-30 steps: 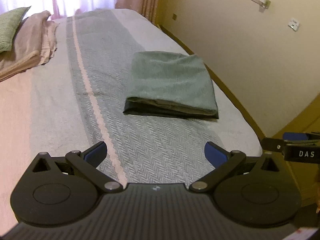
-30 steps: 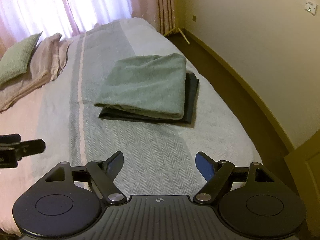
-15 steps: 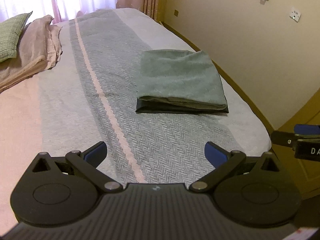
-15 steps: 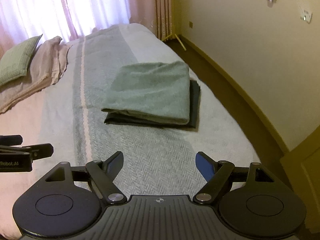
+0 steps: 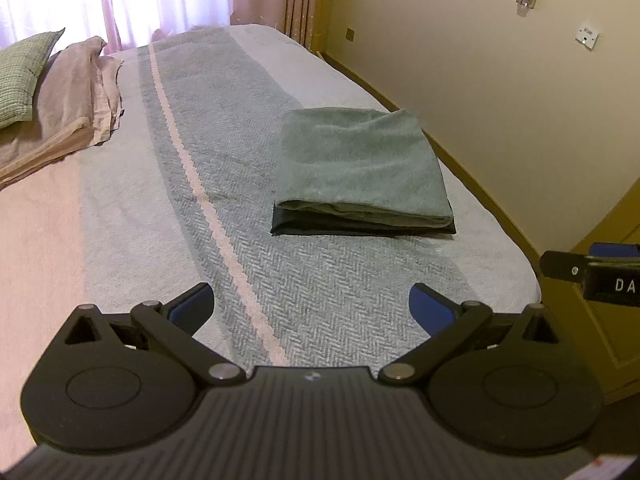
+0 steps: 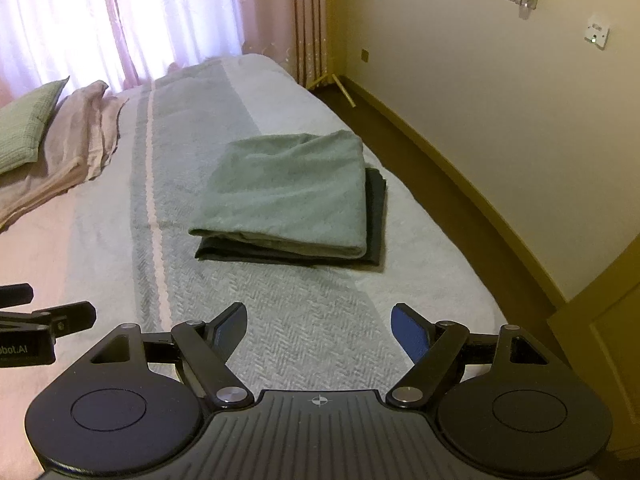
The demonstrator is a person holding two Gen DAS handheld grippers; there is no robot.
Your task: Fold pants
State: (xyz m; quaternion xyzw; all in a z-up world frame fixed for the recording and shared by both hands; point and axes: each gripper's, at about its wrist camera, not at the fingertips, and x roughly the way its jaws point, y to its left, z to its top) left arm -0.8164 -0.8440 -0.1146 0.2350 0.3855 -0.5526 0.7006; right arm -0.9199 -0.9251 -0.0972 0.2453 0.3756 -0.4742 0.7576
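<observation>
Both grippers have withdrawn; folded pants (image 5: 360,168) lie well ahead.

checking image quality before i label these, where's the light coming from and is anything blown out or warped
Left wrist view: backlit curtains are blown out to white-pink and the wall bows with fisheye. Right wrist view: same curtain glare, the baseboard curves, and corners vignette dark. The folded green pants stay sharp in soft light, a faint shadow at their near edge.
</observation>
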